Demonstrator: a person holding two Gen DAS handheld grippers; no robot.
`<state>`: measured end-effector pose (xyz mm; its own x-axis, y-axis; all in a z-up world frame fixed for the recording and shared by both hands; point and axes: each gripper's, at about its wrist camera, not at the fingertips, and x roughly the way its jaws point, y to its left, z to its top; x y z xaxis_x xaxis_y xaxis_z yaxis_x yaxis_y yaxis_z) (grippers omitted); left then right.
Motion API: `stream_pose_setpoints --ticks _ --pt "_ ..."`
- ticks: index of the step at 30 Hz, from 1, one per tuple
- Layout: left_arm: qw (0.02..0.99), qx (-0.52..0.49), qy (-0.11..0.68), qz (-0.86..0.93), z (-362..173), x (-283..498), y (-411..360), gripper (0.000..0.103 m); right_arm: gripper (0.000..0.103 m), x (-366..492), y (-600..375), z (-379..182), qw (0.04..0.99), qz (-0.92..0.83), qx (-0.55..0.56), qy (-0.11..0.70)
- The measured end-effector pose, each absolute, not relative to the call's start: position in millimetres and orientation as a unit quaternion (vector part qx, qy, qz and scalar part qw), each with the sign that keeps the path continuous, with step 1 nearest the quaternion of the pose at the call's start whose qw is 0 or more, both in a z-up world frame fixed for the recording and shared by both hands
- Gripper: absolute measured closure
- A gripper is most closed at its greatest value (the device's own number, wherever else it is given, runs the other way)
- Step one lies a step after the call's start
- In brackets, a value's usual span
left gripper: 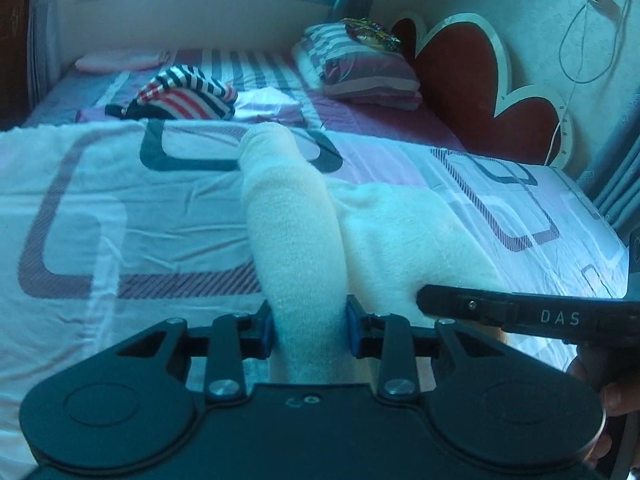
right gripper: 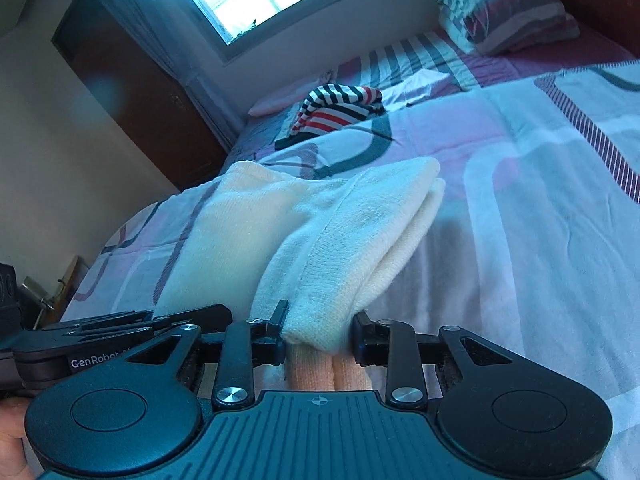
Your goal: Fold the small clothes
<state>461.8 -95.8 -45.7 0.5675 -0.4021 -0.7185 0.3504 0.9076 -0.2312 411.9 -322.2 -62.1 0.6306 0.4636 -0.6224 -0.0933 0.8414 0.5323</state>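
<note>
Now both claws clamped on cream garment over bed: left claw pinching one end, right claw another. Soft, light, floppy knit; best held at edges.

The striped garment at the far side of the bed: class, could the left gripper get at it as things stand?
Probably not yet. The left gripper is shut on the white garment, so it would have to let go first. Otherwise, the bedspread between it and the striped garment looks unobstructed.
</note>
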Motion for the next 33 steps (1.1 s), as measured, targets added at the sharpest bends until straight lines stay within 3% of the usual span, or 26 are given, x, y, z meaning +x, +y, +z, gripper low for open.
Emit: stream_pose_setpoints --ticks 11,25,28,30,33 --pt "0.894 -0.041 0.404 -0.192 -29.6 448.1 -2.9 0.072 0.073 412.4 -220.3 -36.8 0.874 0.19 0.203 0.398" --pt "0.872 -0.068 0.454 -0.168 -51.5 425.0 145.4 0.069 0.073 400.2 -75.0 -68.0 0.847 0.232 0.192 0.438" --pt "0.868 -0.075 0.459 -0.175 -63.9 424.3 157.0 0.058 0.073 399.0 -80.2 -86.5 0.84 0.202 0.206 0.459" --pt "0.879 -0.072 0.439 -0.169 -67.8 420.8 163.9 0.039 0.073 398.1 -95.3 -99.5 0.831 0.187 0.244 0.464" --pt "0.874 -0.093 0.443 -0.177 -84.8 421.6 171.8 0.039 0.073 395.2 -110.9 -110.2 0.821 0.178 0.284 0.462"
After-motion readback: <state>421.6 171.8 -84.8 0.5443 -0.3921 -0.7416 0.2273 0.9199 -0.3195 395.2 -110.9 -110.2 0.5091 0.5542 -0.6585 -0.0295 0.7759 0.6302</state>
